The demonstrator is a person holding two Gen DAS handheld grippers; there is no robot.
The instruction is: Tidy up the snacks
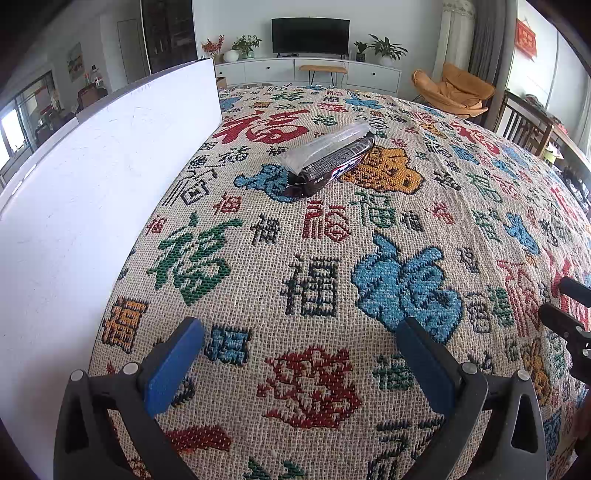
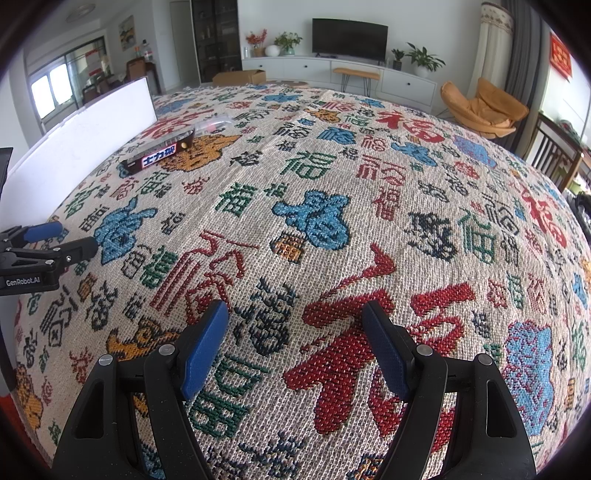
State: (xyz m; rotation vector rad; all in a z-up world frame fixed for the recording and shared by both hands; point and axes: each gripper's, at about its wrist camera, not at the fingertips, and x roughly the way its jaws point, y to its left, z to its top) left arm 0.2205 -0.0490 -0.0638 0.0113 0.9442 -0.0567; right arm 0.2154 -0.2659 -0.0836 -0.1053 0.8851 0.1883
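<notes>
The snack bar point(image 1: 334, 167) lies well ahead beside a clear wrapper point(image 1: 325, 147), near the white board point(image 1: 92, 177) on my left. My left gripper point(image 1: 301, 363) and right gripper point(image 2: 295, 349) hover spread, empty, over the patterned cloth point(image 2: 369, 206); a television point(image 1: 310, 35) stands beyond.

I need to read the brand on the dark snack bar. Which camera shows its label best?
The right wrist view: the snack bar turns its printed white label toward the camera. The left wrist view shows the bar closer, but mostly its dark end and only part of the label.
</notes>
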